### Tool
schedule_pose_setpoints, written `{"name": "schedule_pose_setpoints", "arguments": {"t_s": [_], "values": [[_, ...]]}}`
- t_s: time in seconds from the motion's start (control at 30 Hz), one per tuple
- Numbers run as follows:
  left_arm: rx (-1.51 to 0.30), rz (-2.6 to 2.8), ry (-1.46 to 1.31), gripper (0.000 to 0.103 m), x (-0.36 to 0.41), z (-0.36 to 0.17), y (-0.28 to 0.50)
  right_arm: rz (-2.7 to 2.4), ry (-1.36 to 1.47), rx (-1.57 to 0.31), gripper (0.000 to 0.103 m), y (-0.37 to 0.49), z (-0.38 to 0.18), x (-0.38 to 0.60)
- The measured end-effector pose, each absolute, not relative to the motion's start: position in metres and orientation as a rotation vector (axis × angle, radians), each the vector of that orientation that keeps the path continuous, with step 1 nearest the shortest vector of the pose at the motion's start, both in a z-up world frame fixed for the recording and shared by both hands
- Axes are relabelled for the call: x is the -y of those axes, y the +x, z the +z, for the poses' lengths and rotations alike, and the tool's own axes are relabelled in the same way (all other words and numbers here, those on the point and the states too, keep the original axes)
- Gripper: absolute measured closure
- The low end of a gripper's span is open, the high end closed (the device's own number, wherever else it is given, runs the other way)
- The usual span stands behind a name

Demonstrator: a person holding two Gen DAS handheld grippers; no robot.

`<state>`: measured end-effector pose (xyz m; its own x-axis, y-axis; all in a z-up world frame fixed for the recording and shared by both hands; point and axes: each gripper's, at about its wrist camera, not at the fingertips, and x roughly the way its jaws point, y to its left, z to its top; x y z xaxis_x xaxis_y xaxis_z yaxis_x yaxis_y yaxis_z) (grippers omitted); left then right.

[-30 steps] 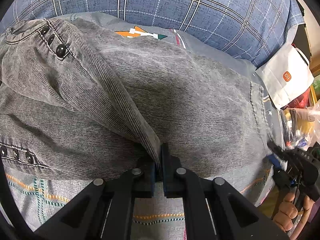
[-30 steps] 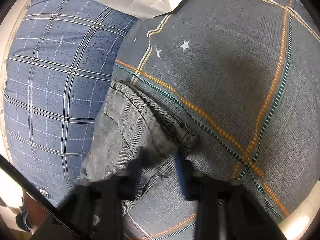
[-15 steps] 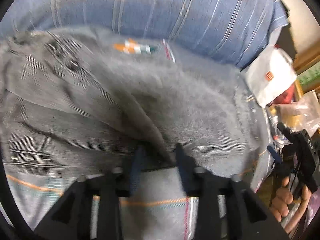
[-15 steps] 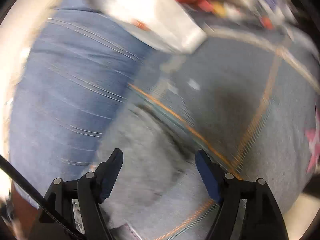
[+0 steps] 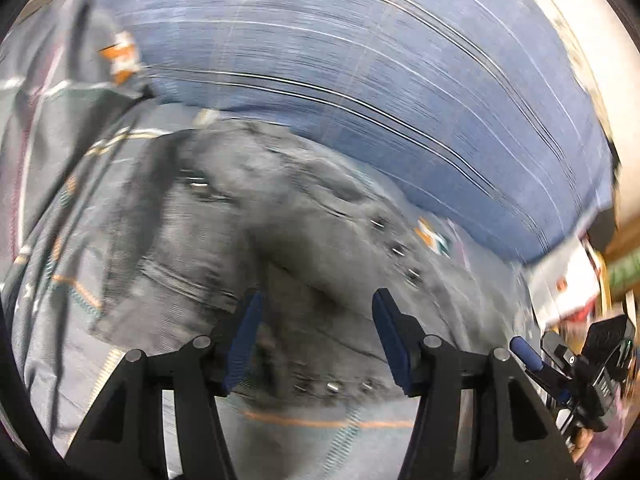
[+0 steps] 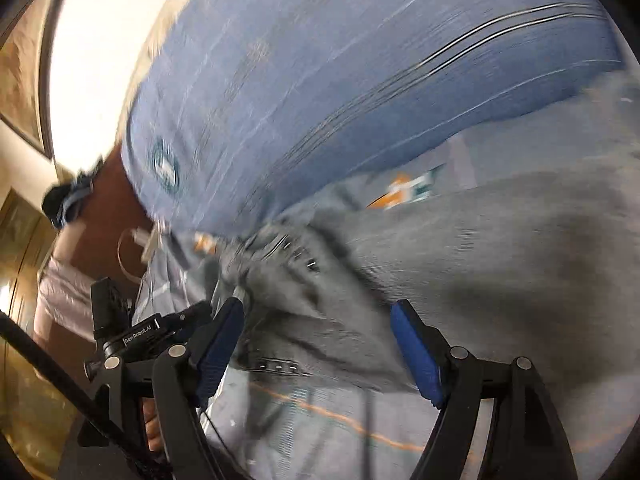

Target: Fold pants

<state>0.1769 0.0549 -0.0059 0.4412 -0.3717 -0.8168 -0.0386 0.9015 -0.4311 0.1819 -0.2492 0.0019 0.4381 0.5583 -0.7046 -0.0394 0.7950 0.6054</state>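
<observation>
Grey corduroy pants (image 5: pixel 304 248) with metal studs lie folded on the grey patterned bedsheet (image 5: pixel 312 432); they also show in the right wrist view (image 6: pixel 500 264). Both views are motion-blurred. My left gripper (image 5: pixel 318 332) is open and empty, its blue pads just above the pants' near edge. My right gripper (image 6: pixel 318 344) is open and empty over the pants' studded end. Each gripper shows in the other's view: the right one at the far right (image 5: pixel 576 364), the left one at the lower left (image 6: pixel 152 340).
A blue plaid pillow (image 5: pixel 380 80) lies behind the pants, also in the right wrist view (image 6: pixel 320 80). White bags and clutter (image 5: pixel 572 276) sit at the right. A wall and wooden furniture (image 6: pixel 24 240) are at the left.
The left gripper, shut on the pants' fold a second ago, has opened and let go. The right gripper has opened too. Both have swung round, and the pants now lie free.
</observation>
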Motion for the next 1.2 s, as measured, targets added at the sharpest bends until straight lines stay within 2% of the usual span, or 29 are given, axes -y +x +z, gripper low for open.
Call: {"name": "schedule_pose_setpoints", "arguments": {"t_s": [0.23, 0.4, 0.43, 0.47, 0.53, 0.6, 0.8, 0.9, 0.97, 1.03, 1.2], "values": [[-1.182, -0.214, -0.505, 0.046, -0.083, -0.023, 0.188, 0.441, 0.443, -1.214, 0.022, 0.306, -0.046, 0.176], [-1.206, -0.182, -0.566, 0.046, -0.103, -0.030, 0.189, 0.476, 0.416, -1.327, 0.026, 0.350, -0.093, 0.143], [-1.208, -0.178, -0.576, 0.046, -0.105, -0.031, 0.188, 0.454, 0.410, -1.334, 0.033, 0.352, -0.097, 0.139], [-1.213, -0.178, -0.585, 0.046, -0.107, -0.033, 0.189, 0.455, 0.410, -1.342, 0.055, 0.351, -0.100, 0.135], [-1.210, -0.177, -0.597, 0.046, -0.111, -0.033, 0.190, 0.486, 0.394, -1.310, 0.085, 0.341, -0.088, 0.128], [-1.192, -0.174, -0.603, 0.046, -0.114, -0.029, 0.188, 0.510, 0.339, -1.235, 0.094, 0.319, -0.061, 0.122], [-1.123, -0.179, -0.573, 0.042, -0.117, -0.013, 0.182, 0.633, 0.210, -1.096, 0.096, 0.224, -0.013, 0.092], [-1.123, -0.217, -0.565, 0.041, -0.111, -0.010, 0.177, 0.650, 0.218, -1.086, 0.096, 0.186, -0.026, 0.078], [-1.120, -0.245, -0.539, 0.036, -0.103, -0.009, 0.174, 0.648, 0.261, -1.087, 0.096, 0.172, -0.041, 0.078], [-1.121, -0.266, -0.489, 0.027, -0.093, -0.012, 0.171, 0.652, 0.324, -1.101, 0.096, 0.166, -0.053, 0.087], [-1.188, -0.242, -0.458, 0.027, -0.083, -0.034, 0.175, 0.680, 0.333, -1.209, 0.095, 0.162, -0.076, 0.082]]}}
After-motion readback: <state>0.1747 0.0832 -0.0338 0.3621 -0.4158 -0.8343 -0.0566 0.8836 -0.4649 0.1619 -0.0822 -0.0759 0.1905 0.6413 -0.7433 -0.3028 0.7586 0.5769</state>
